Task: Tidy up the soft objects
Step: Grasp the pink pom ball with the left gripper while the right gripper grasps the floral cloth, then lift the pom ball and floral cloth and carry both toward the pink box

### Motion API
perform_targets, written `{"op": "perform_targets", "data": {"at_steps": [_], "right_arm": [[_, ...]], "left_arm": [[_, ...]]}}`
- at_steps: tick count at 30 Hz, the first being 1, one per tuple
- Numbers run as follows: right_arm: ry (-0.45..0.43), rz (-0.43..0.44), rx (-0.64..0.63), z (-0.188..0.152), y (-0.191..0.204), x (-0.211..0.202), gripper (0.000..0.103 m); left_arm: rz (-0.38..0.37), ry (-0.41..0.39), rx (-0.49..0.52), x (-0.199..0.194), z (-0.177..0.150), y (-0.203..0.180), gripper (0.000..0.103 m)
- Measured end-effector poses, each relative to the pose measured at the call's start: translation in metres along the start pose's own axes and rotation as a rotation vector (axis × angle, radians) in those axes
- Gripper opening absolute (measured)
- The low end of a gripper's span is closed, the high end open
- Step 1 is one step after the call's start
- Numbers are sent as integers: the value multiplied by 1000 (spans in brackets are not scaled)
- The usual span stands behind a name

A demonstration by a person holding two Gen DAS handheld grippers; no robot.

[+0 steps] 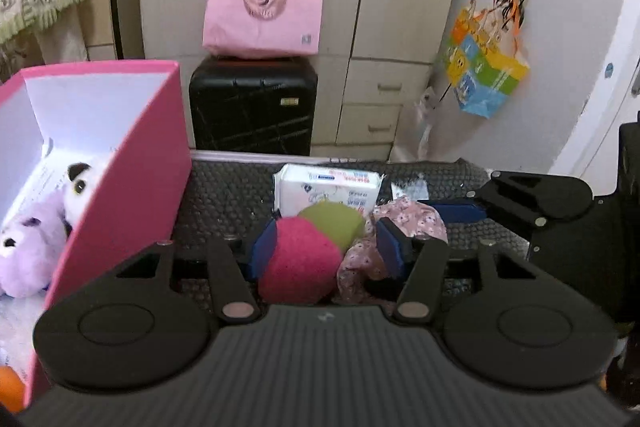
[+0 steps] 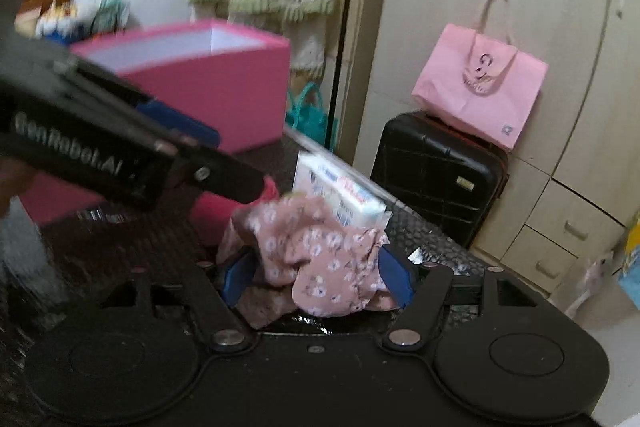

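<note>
A pink and green soft ball (image 1: pixel 310 251) sits between the blue pads of my left gripper (image 1: pixel 326 247), which is closed against its sides. A pink floral cloth (image 1: pixel 404 223) lies right of the ball; in the right wrist view the floral cloth (image 2: pixel 316 255) sits between the pads of my right gripper (image 2: pixel 316 273), which looks closed on it. The right gripper (image 1: pixel 520 201) shows at the right of the left wrist view. The pink box (image 1: pixel 132 163) at the left holds a purple plush (image 1: pixel 28 247) and a white panda plush (image 1: pixel 82 187).
A pack of wet wipes (image 1: pixel 326 189) lies behind the ball on the dark bubbled mat (image 1: pixel 224 195). Beyond the table stand a black suitcase (image 1: pixel 252 107) with a pink tote bag (image 1: pixel 262 13) on it, and cream wardrobes. The left gripper (image 2: pixel 100 143) crosses the right view.
</note>
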State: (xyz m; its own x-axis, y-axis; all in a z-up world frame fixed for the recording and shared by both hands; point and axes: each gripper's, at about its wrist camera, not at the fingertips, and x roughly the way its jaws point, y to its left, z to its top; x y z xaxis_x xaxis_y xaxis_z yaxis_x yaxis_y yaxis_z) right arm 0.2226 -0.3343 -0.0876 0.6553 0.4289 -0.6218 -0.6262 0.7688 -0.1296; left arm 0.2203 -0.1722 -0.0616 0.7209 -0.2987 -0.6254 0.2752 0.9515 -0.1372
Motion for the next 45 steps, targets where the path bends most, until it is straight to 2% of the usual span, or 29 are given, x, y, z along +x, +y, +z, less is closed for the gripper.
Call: {"op": "perform_targets", "data": {"at_steps": [3,6,8,10,12,13,15,16,18,21,27,31,39,45], "right_arm": [[11,9,6,-2,-3,5,80],[28,34,50,-4,-11,10,80],[38,49,90,-7,-15,14,79],[39,61,121,-8,-16,12,74],[35,54,125,-10,-15,11,59],[32,49,122,-11,-14,10,56],[21,47,117,-14,-10,8,42],[14,41,111,-15,-6,7,40],[15,17,109,-14,0,5,29],[17,-32,152,-11,6,-3,20],[11,-112,287,-16,10,-27,17],[-3,-151,390,-27,19,-48,17],[-30,-196,616,-47,48,-90,18],[-37,-200,618,-44,73,-105,18]], "left_arm": [[31,26,2,11,-4,2,54],[43,94,-8,25,-10,7,54],[52,105,-13,33,-12,9,54],[54,103,-32,36,-12,12,54],[39,94,-42,38,-12,12,53],[42,90,-31,38,-14,11,51],[55,81,-4,39,-19,8,48],[58,81,-8,40,-20,9,46],[56,67,-27,38,-21,12,43],[60,20,-32,28,-21,14,42],[-13,-18,-8,0,-23,14,42],[-81,0,2,-22,-34,16,42],[-176,36,146,-56,-58,1,42],[-253,58,157,-85,-66,13,42]]}}
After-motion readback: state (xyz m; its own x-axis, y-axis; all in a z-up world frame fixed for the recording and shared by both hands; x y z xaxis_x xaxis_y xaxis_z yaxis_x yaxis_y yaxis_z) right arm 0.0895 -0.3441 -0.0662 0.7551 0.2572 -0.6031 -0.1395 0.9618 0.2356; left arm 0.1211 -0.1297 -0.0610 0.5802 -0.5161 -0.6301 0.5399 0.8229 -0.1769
